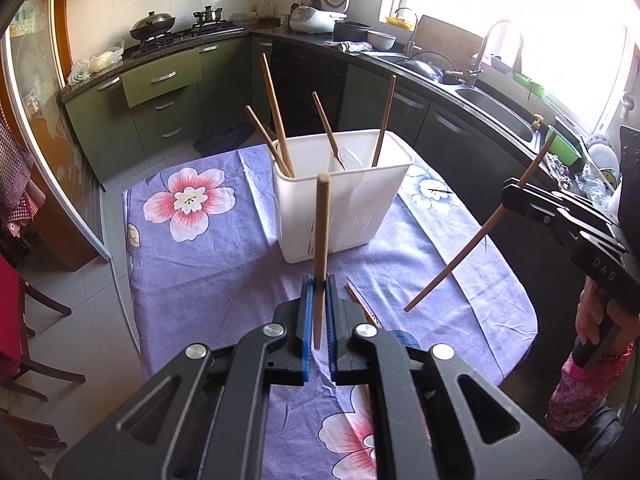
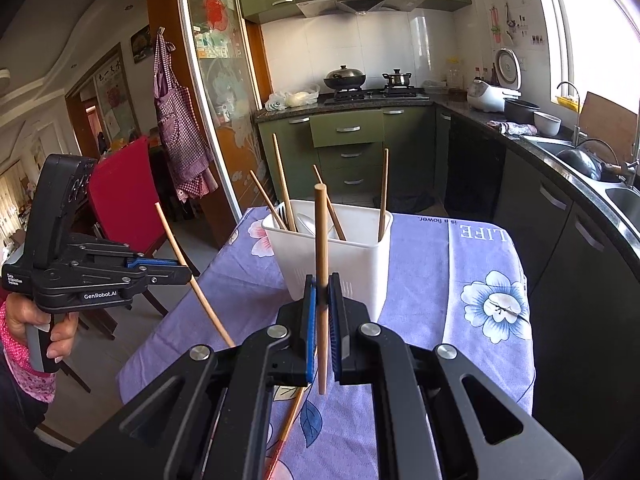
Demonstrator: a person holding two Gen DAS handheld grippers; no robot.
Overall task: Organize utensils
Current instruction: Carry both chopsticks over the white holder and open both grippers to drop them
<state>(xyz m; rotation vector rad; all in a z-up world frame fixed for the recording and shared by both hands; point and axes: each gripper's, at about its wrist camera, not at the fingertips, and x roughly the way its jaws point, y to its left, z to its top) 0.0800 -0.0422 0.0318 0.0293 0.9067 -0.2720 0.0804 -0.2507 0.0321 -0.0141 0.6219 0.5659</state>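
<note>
You're carrying: left gripper (image 1: 318, 286) and right gripper (image 2: 322, 294) each clamp a chopstick (image 1: 322, 240) above the table (image 1: 224, 256). Next, tip both ends down into the bin (image 1: 344, 208) just ahead.

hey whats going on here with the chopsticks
A person is sorting chopsticks into a white utensil holder on a table with a purple floral cloth. The left gripper is shut on one chopstick, and the right gripper is shut on another chopstick. Both are held above the table. Several sticks already stand in the holder, and one more chopstick lies on the cloth.
</note>
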